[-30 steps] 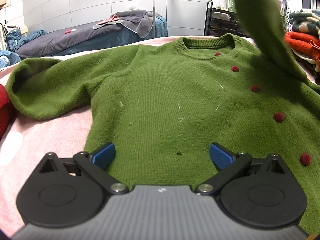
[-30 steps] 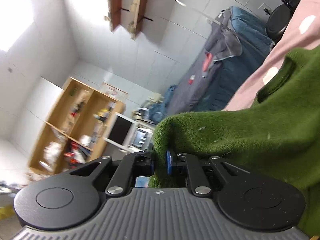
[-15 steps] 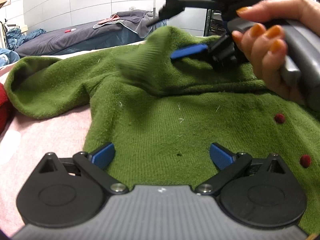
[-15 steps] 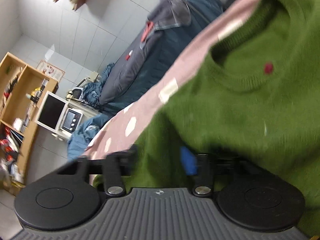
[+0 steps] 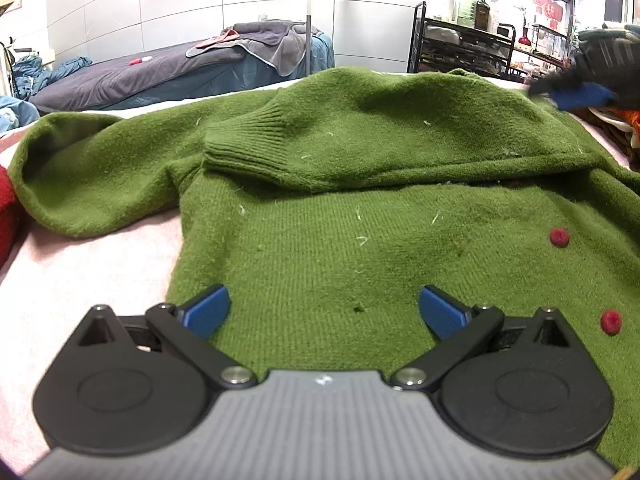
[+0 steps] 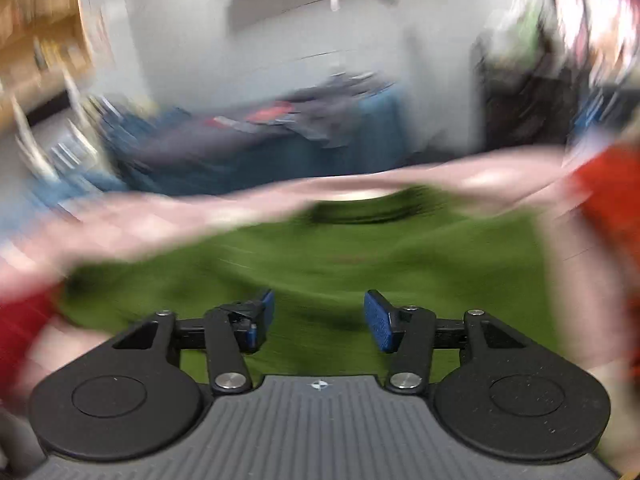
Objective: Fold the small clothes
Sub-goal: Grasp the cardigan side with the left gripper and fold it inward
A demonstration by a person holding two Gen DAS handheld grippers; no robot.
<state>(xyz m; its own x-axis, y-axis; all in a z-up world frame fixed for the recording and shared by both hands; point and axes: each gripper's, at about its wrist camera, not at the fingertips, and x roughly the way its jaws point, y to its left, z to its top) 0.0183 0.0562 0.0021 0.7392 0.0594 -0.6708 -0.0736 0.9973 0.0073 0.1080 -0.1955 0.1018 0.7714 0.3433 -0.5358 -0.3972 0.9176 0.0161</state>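
A green knit sweater (image 5: 340,232) with red buttons (image 5: 559,237) lies flat on a pink cover (image 5: 80,272). One sleeve (image 5: 360,136) is folded across its chest, cuff (image 5: 248,152) toward the left. The other sleeve (image 5: 80,168) lies spread at the left. My left gripper (image 5: 324,312) is open and hovers over the hem, with nothing between its jaws. My right gripper (image 6: 318,320) sits above the sweater (image 6: 340,256) in a motion-blurred view; its jaws are closing with nothing between them. In the left wrist view it shows blurred at the far right (image 5: 580,94).
A red garment (image 5: 6,216) lies at the left edge of the cover. Stacked folded clothes (image 5: 612,120) sit at the right. Behind are a grey-covered bed (image 5: 160,72) and a black shelf rack (image 5: 460,48).
The right gripper carried the sleeve across the chest, let it go and pulled away to the right. The sleeve now lies folded over the sweater. The left gripper stayed still.
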